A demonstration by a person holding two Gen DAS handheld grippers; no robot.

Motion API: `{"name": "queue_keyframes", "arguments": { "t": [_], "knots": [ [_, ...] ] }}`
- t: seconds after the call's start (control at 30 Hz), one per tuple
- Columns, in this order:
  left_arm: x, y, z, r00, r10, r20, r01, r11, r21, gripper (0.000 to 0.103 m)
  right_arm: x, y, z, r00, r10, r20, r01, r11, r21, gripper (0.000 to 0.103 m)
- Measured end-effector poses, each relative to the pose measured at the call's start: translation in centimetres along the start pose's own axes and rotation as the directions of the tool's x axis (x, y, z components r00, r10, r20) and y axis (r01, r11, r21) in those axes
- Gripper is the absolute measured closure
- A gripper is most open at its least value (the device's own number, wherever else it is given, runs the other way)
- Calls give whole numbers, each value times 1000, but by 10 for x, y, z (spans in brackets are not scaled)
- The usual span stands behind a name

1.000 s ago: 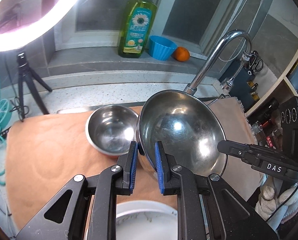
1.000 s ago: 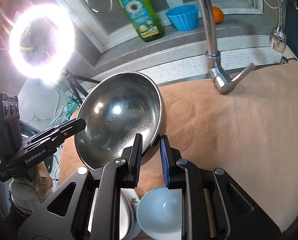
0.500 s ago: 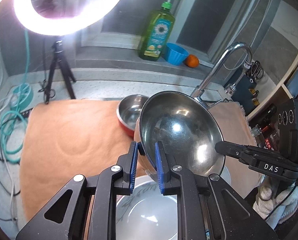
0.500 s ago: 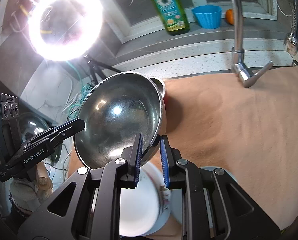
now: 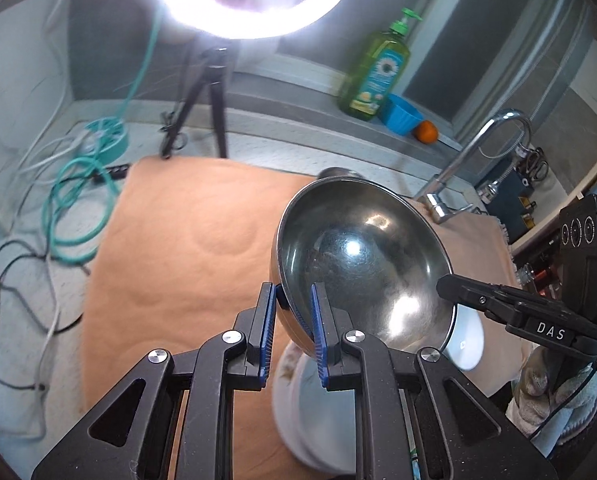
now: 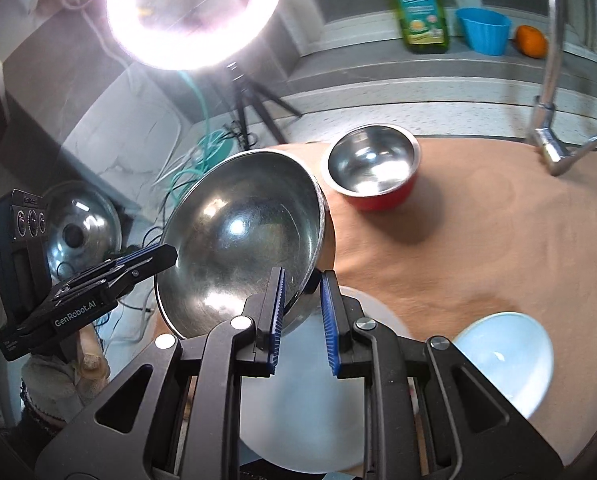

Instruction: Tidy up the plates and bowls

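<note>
A large steel bowl (image 5: 362, 264) hangs in the air over the orange cloth, held at opposite rims by both grippers. My left gripper (image 5: 292, 328) is shut on its near-left rim. My right gripper (image 6: 302, 312) is shut on its right rim; the bowl (image 6: 242, 240) shows tilted there. Under the bowl lies a white plate (image 6: 298, 420), also in the left wrist view (image 5: 310, 412). A light blue bowl (image 6: 502, 360) sits right of the plate. A small red steel bowl (image 6: 374, 166) stands farther back on the cloth.
The orange cloth (image 5: 186, 248) covers the counter. A faucet (image 6: 550, 80) rises at the back right. A ring light on a tripod (image 5: 214, 92), cables (image 5: 78, 208), a soap bottle (image 5: 378, 72), a blue cup (image 6: 484, 30) and an orange (image 6: 530, 40) stand behind. A pot lid (image 6: 82, 232) lies at left.
Both grippers have pulled the large bowl back towards me and up. The small red bowl has fallen farther away, and the white plate and light blue bowl have come into view underneath.
</note>
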State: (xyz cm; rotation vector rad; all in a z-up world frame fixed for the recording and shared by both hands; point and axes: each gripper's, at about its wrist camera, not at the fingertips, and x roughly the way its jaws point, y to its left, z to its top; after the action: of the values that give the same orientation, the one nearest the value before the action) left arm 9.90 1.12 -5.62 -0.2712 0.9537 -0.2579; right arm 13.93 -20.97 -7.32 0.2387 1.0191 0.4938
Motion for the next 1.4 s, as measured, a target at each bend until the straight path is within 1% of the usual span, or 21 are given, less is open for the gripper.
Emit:
{"name": "queue_keyframes", "arguments": {
  "t": [0.37,0.77,0.97,1.4],
  "knots": [
    [-22,50,-29,998,55,-8,-56,993,-104,87,39,50,-10,996,46,-79,-53,994,-91,85],
    [-29,91,-59,993,107,-42,-113,974,-197,87,83,87,-32,982,55,-182,-84,984,-158,84],
    [-30,103,-70,991,117,-63,-128,968,-217,87,94,95,-38,976,53,-213,-92,980,-177,84],
    [-23,112,-87,985,131,-112,-154,961,-229,87,109,100,-49,965,42,-257,-94,977,-193,84]
  ]
}}
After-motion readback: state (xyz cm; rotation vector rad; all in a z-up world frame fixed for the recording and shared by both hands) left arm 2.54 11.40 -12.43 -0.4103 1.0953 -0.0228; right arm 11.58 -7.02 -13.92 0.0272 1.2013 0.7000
